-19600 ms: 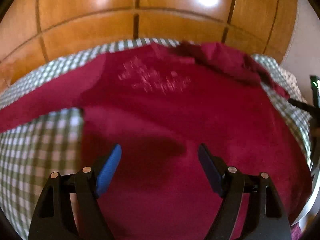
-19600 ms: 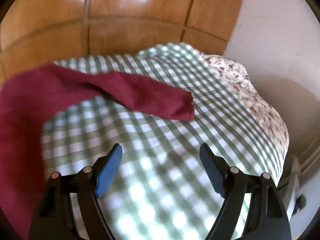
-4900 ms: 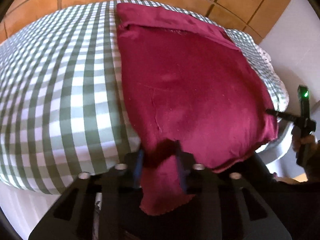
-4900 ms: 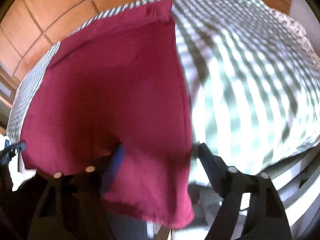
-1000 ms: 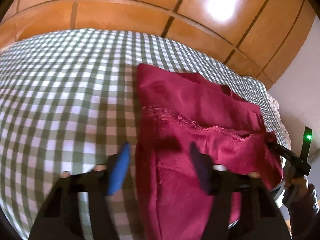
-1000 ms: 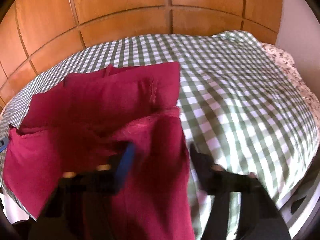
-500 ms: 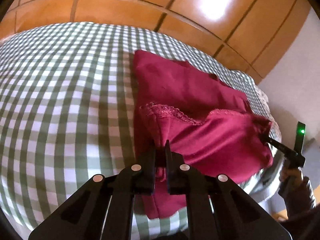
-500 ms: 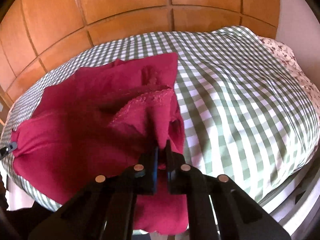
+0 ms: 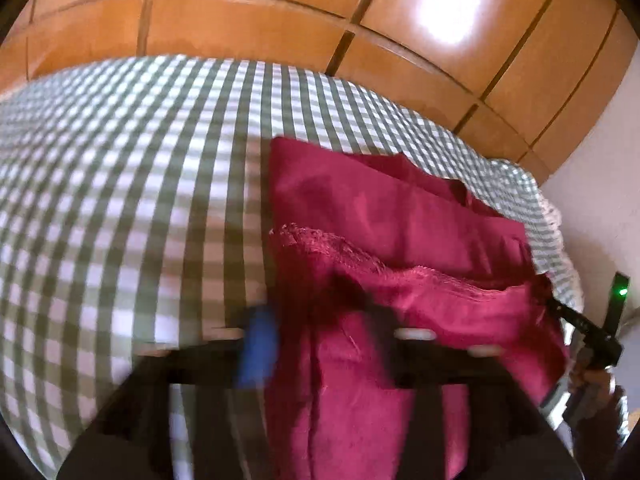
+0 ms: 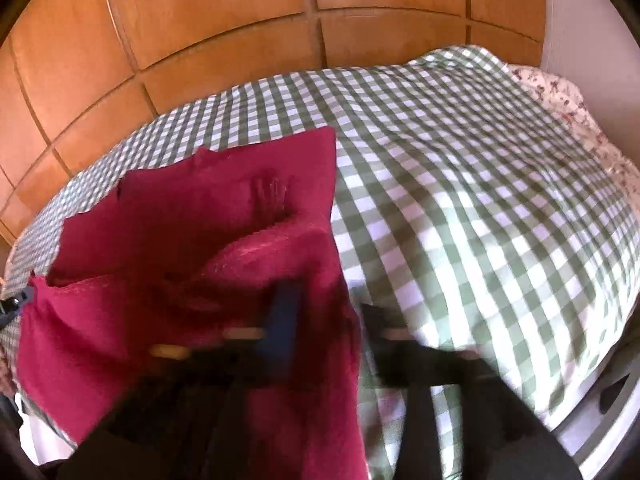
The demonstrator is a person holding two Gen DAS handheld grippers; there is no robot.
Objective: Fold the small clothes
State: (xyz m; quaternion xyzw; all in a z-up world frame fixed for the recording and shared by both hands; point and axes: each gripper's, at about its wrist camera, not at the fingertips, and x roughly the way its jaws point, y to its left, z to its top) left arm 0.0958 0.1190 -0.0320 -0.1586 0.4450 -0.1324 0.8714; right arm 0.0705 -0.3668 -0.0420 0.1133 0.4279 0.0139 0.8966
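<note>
A dark red garment [image 9: 400, 216] lies on the bed, its near part doubled back so that a frayed hem runs across its middle. My left gripper [image 9: 320, 340] is blurred and its jaws are opening. The garment's left edge lies loose between the blue finger [image 9: 258, 344] and the black one. In the right wrist view the garment [image 10: 200, 208] fills the left half. My right gripper [image 10: 330, 328] is also opening, astride the cloth's right edge, with its pads off the cloth. The right gripper's body [image 9: 580, 328] shows at the garment's far corner.
A green and white checked cover [image 10: 460, 200] spreads over the bed, bare to the left [image 9: 120, 180] and to the right of the garment. Wooden panels [image 9: 240, 12] stand behind it. A floral cloth [image 10: 560, 92] lies at the far right corner by a white wall.
Half a second ago both grippers were shut on the raised hem. Now both sets of jaws stand apart and the hem has dropped flat onto the garment.
</note>
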